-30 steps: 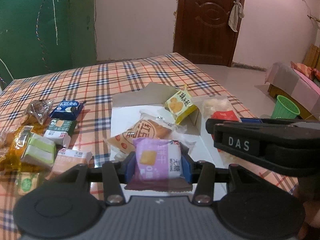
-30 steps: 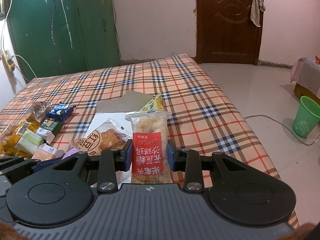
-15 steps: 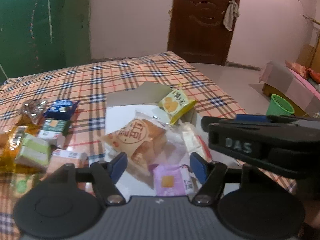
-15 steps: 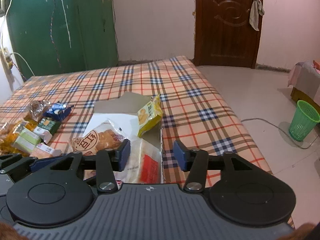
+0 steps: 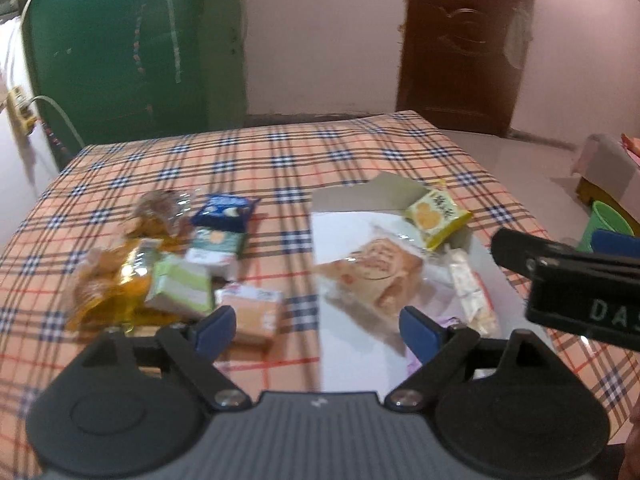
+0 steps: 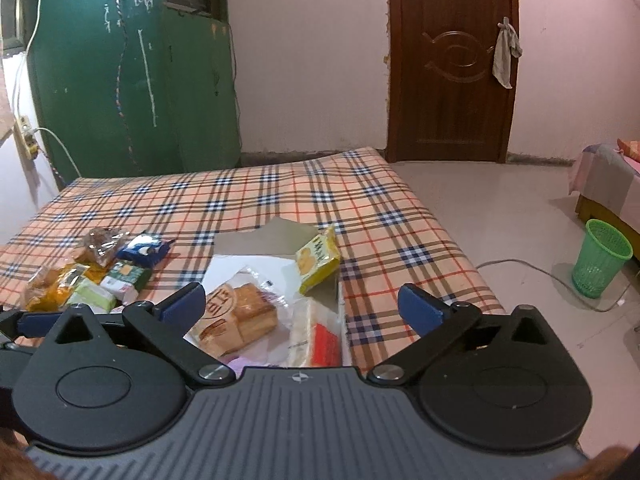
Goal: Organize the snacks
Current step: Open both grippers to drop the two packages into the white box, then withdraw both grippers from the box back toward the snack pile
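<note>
right jaws just opened wide | red-label snack [image 6: 326, 340] below (in box [image 6: 256, 260])

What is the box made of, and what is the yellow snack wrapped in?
The box looks like cardboard: dull grey-brown flap, white inside, flat stiff panels with creased folds. The yellow snack seems wrapped in thin plastic film: smooth, printed, slightly shiny, with a crimped sealed edge. It could be foil-lined; that cannot be told from here.
</note>
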{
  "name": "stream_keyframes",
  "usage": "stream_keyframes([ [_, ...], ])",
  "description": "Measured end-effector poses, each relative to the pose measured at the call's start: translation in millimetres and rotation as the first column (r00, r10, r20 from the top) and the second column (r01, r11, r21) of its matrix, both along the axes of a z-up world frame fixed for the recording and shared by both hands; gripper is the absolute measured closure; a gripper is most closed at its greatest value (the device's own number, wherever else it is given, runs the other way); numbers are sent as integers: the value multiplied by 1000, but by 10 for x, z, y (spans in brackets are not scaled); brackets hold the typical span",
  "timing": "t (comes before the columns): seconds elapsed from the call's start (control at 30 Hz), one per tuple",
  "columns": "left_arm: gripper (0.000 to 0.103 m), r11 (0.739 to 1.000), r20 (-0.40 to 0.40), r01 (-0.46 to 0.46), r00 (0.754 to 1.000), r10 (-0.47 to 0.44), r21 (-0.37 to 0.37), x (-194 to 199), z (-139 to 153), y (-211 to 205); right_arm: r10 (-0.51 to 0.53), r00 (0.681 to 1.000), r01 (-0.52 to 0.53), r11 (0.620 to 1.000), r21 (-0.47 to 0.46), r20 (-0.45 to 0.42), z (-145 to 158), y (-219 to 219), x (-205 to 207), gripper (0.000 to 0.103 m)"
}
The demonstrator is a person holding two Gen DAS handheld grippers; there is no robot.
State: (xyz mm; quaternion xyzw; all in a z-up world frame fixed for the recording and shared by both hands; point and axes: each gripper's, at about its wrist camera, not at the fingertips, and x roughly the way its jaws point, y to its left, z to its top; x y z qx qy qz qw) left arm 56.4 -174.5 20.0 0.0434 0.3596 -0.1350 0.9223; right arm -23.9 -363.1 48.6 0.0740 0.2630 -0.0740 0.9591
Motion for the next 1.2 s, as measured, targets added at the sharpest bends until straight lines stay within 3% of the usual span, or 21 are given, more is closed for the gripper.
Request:
stream_keyframes([
  [0.13, 6, 999, 5, -35, 999, 35, 0, -53, 53, 184, 25, 1000, -25, 1000, -13, -13, -7, 110, -27, 0],
  [0.67, 6, 984, 36, -176, 984, 176, 1, -211, 252, 809, 112, 994, -112, 993, -28, 3, 70, 563, -34, 0],
  [1.2, 6, 962, 36, -273, 961, 274, -12, -179, 229, 1247, 216, 976, -217, 975, -57, -25, -7, 1019, 229, 0],
])
